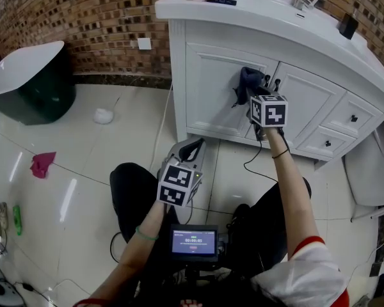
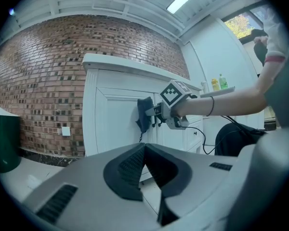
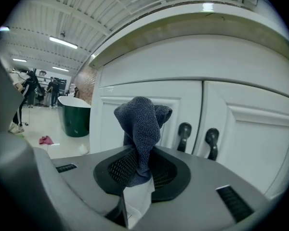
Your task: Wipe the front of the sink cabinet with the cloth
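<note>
- Cloth (image 3: 142,124), dark blue, is held by the right gripper (image 3: 139,170). Its fingers (image 3: 166,170) pinch the lower end, and the rest stands up in a bunch at the middle of the right gripper view.
- In the head view the cloth (image 1: 247,82) is at upper centre of the frame, at the front of the sink cabinet (image 1: 211,101). It is at the upper right corner of the left-hand door, just beside the 2 dark door handles (image 3: 184,131).
- The left gripper view shows the cloth against that door panel. Whether it presses on the paint or hangs just off it, I cannot tell.
- The left gripper (image 1: 191,151) is low in the head view, at lower centre, well apart from the cabinet. Its fingers (image 2: 125,170) are pressed together on nothing.
- My reading is that the wipe is in hand at this 1 spot. No streak or sheen marks any panel as done, so the finished share is unclear.
- Probably left to do: the rest of this door, the right-hand door, the 2 drawers (image 1: 345,123) at the right of the frame, and the bottom rail.
</note>
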{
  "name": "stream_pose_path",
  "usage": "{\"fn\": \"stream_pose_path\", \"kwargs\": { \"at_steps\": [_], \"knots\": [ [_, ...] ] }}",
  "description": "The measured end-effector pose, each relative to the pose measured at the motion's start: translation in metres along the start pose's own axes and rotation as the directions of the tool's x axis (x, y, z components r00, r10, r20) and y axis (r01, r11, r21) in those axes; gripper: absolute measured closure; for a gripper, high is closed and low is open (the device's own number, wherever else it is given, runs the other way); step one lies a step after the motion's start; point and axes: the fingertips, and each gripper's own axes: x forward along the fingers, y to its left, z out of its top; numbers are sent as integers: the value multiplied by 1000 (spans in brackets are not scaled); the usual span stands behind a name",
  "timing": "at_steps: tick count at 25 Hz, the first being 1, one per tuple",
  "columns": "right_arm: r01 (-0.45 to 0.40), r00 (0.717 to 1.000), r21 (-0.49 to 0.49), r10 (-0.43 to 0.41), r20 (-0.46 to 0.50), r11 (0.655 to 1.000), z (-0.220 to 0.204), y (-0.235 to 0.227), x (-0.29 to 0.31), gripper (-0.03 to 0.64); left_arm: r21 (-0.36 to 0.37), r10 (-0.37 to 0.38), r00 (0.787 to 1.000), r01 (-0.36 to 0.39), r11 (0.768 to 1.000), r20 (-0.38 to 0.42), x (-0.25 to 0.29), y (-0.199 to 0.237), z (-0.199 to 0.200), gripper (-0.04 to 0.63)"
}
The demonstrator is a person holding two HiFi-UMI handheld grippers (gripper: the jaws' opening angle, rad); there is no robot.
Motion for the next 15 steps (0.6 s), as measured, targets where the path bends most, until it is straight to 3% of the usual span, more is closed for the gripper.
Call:
{"fn": "stream_pose_path", "kwargs": {
  "at_steps": [8,15],
  "knots": [
    [27,1000,13,-27,-4,1000,-11,-22,-17,551,19,-28,1000,28,999,4,11,-22,3,558],
    [-53,998,-18,53,-34,998,-19,28,0,551,-1,-33,999,33,999,23,9,-22,6,558]
  ]
}}
